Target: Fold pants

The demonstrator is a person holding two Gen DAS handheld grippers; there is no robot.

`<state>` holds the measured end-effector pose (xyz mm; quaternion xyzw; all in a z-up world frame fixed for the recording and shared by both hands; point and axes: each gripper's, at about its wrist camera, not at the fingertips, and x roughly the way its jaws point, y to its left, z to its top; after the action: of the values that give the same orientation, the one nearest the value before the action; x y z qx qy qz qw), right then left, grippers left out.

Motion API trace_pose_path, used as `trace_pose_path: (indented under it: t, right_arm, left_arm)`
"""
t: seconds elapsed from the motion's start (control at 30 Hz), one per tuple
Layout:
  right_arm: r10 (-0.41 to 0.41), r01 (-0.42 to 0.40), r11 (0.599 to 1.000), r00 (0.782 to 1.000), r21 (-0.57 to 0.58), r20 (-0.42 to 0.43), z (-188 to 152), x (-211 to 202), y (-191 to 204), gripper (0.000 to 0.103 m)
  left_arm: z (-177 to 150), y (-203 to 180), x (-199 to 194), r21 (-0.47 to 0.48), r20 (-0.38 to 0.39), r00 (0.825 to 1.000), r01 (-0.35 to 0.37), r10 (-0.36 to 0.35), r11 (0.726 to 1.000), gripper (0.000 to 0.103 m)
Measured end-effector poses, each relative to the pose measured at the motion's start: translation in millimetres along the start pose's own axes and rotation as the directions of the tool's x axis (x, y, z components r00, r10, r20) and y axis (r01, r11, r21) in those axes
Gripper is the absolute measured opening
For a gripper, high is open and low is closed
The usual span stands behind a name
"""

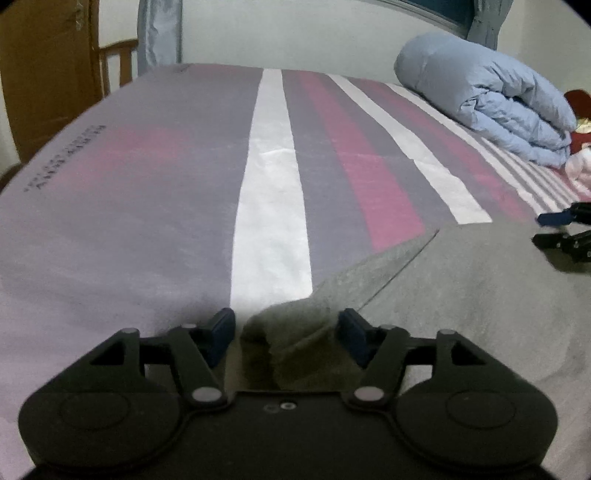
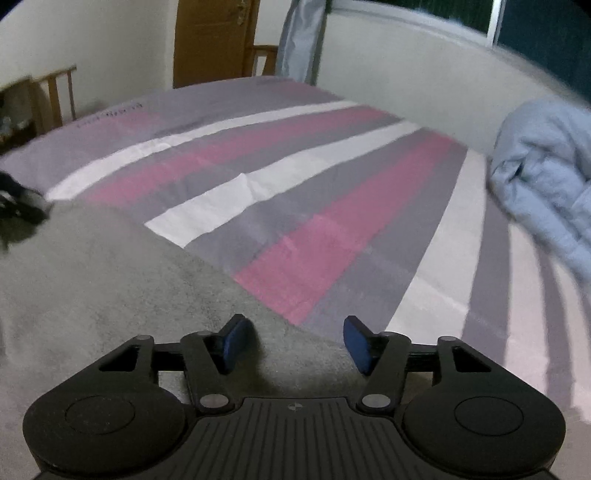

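Note:
Grey pants (image 1: 461,295) lie on the striped bed sheet (image 1: 147,184); they also show in the right wrist view (image 2: 110,280). My left gripper (image 1: 287,332) is open, its blue pads on either side of a raised bunch of the pants' corner. My right gripper (image 2: 295,341) is open over the pants' far edge, with nothing between the pads. The right gripper shows open at the right edge of the left wrist view (image 1: 554,229). The left gripper shows blurred at the left edge of the right wrist view (image 2: 18,210).
A rolled light-blue duvet (image 1: 491,99) lies at the bed's far right, also in the right wrist view (image 2: 546,177). A brown door (image 2: 214,40) and wooden rails (image 1: 118,62) stand beyond the bed. A wall and window (image 2: 535,29) run behind.

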<state>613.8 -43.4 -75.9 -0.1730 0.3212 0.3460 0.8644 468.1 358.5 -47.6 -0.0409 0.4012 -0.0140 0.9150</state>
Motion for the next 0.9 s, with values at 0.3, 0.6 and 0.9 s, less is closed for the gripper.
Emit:
trace_pose_path:
  t: [0.3, 0.6, 0.9]
  right_arm:
    - [0.078, -0.077, 0.997, 0.996, 0.008, -0.032, -11.0, 6.9, -12.9, 0.059]
    - [0.065, -0.063, 0.997, 0.997, -0.048, 0.039, -9.6, -29.1, 3.8, 0.01]
    - [0.078, -0.058, 0.989, 0.986, -0.135, 0.15, -17.4, -166.1, 52.3, 0.01]
  left_arm:
    - [-4.1, 2.8, 3.5, 0.005, 0.023, 0.997, 0.068, -0.068, 0.998, 0.04]
    - [-6.1, -6.5, -12.8, 0.006, 0.13, 0.99, 0.052, -0.052, 0.999, 0.012]
    - [-28.6, -17.9, -121.2, 0.09, 0.396, 0.904, 0.138, -0.163, 0.986, 0.011]
